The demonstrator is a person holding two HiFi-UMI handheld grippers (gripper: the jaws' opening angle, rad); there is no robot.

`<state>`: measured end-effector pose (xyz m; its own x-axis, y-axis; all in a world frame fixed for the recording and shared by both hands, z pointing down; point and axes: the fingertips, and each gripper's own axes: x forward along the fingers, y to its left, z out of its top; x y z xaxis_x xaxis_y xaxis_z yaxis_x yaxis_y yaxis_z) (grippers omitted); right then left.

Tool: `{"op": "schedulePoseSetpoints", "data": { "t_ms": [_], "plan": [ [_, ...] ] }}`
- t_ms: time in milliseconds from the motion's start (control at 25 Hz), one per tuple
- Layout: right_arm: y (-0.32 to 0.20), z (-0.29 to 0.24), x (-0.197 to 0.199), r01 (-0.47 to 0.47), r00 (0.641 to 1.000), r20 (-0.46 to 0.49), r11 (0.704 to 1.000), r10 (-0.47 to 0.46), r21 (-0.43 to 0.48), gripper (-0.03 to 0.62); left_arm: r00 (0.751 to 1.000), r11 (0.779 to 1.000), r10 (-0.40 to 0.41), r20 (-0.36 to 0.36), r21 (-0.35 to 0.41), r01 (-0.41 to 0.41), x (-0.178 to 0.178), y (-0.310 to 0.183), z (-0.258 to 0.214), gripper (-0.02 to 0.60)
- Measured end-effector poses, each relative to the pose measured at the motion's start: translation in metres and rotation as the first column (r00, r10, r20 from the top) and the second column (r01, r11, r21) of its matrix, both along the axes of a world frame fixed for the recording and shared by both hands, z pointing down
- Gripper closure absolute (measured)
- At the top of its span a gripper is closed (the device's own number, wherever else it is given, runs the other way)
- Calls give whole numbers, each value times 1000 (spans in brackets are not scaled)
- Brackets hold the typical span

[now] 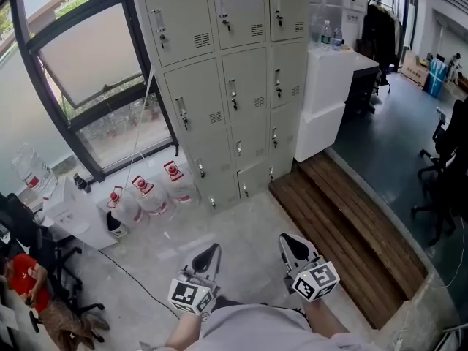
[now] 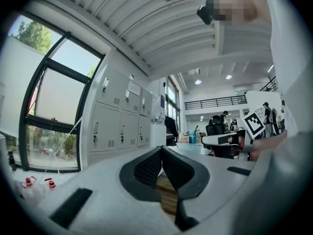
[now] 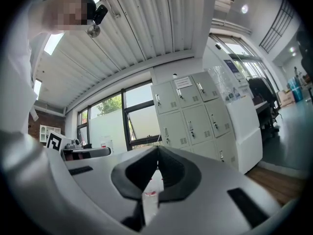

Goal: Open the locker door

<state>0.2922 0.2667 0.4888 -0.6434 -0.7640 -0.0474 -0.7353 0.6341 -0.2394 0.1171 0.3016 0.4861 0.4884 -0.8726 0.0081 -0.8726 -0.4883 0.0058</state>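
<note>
A grey bank of lockers (image 1: 227, 79) stands ahead against the wall, all its doors shut, each with a small handle and a vent. It also shows in the left gripper view as lockers (image 2: 117, 126) and in the right gripper view as lockers (image 3: 195, 116). My left gripper (image 1: 210, 255) and right gripper (image 1: 291, 244) are held low and close to my body, well short of the lockers. Both are shut with nothing between the jaws, as seen on the left gripper (image 2: 161, 153) and the right gripper (image 3: 157, 151).
Several water jugs with red caps (image 1: 150, 196) stand on the floor left of the lockers, below a window (image 1: 88, 72). A white counter (image 1: 333, 93) adjoins the lockers on the right. A wooden platform (image 1: 351, 225) runs along the right. Office chairs (image 1: 442, 167) stand far right.
</note>
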Motion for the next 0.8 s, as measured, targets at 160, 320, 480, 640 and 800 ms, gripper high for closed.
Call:
{"op": "schedulePoseSetpoints", "data": {
  "t_ms": [160, 320, 480, 640, 800],
  "plan": [
    [-6, 7, -6, 24, 1000, -14, 1000, -25, -12, 582, 999, 999, -42, -3, 5, 42, -8, -1, -1, 574],
    [-22, 13, -28, 56, 998, -19, 998, -57, -17, 582, 997, 997, -82, 0, 5, 82, -30, -12, 1, 572],
    [-50, 14, -54, 89, 995, -47, 996, -89, -10, 582, 993, 993, -121, -7, -3, 121, -55, -33, 6, 574],
    [-88, 21, -85, 109, 992, -67, 994, -110, -9, 582, 991, 991, -132, -17, -4, 132, -83, -69, 14, 574],
    [-141, 32, -127, 119, 988, -92, 993, -120, -12, 582, 992, 992, -130, -3, 4, 130, -120, -126, 26, 574]
  ]
}}
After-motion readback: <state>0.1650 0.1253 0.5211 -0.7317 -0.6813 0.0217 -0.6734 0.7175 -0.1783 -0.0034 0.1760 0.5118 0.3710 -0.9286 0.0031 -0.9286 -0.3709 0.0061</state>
